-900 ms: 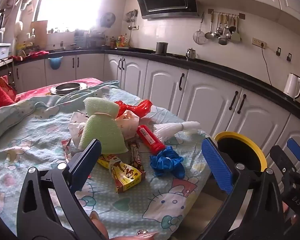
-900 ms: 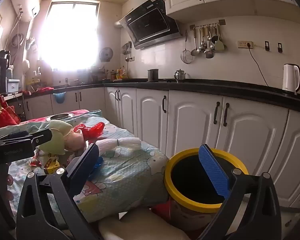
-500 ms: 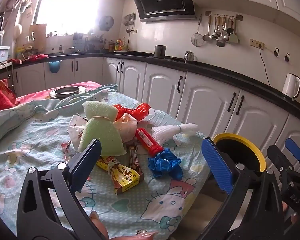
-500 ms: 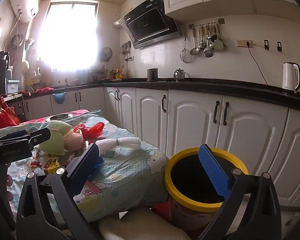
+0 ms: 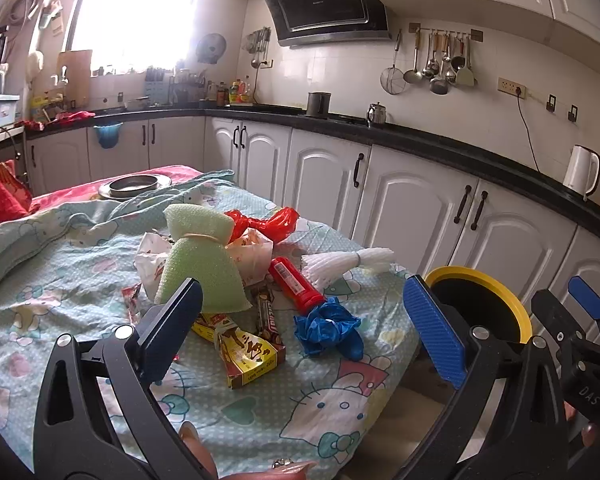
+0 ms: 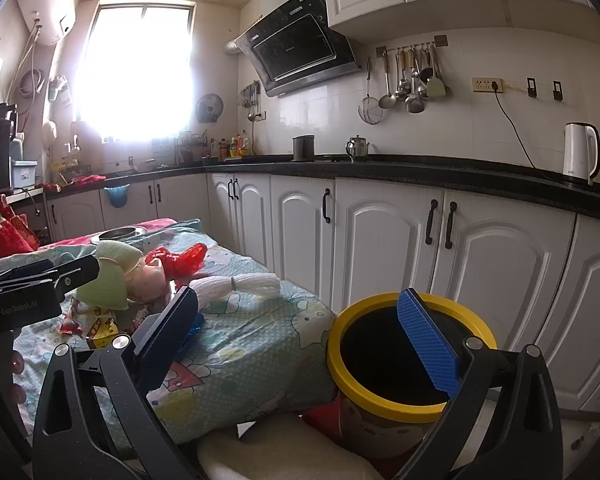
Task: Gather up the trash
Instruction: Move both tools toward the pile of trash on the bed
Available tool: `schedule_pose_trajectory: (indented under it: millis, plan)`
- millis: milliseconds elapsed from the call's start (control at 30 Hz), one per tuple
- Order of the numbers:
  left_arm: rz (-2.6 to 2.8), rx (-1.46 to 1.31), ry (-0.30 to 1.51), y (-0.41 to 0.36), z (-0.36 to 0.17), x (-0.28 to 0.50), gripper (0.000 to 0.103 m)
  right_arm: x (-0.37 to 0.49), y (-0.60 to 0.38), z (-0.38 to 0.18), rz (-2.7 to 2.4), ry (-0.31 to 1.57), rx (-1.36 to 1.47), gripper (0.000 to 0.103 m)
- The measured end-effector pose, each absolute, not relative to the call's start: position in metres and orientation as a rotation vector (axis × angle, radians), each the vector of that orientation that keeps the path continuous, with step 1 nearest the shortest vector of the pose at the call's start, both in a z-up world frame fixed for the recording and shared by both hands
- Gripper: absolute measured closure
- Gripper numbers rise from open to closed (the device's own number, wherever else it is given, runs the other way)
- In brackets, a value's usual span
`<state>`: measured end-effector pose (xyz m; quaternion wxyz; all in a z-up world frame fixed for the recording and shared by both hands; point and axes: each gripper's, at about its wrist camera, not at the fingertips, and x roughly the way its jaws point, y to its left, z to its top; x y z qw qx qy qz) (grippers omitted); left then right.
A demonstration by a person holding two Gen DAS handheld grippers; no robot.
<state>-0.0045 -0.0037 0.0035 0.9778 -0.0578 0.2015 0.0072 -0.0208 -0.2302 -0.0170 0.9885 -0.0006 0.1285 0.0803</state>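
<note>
Left gripper [image 5: 300, 320] fingers released wide, holding nothing, hovering over cloth-covered bench [image 5: 260, 400]. Right gripper [image 6: 300, 340] fingers also spread wide, empty, above yellow-rimmed bin [image 6: 412, 400] at 5 o'clock off bench edge. Trash pile mid-bench: yellow wrapper [image 5: 248, 354], blue crumpled bag [image 5: 328, 330], red tube [image 5: 294, 282], green sponge bag [image 5: 204, 268], white bundle [image 5: 344, 262] at 1 o'clock. Bin base cut off; small red wrappers hard to make out.

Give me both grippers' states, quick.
Left gripper: open, holding nothing, above the trash on the table.
Right gripper: open, empty, near the yellow-rimmed bin.
</note>
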Motion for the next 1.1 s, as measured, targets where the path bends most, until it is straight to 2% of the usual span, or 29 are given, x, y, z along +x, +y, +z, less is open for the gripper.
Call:
schedule_pose_trajectory:
  millis: [1100]
  plan:
    - [0.015, -0.118, 0.407, -0.0035, 0.0041, -0.0042, 0.011, -0.0215, -0.2254, -0.0232, 0.185, 0.269, -0.021, 0.006]
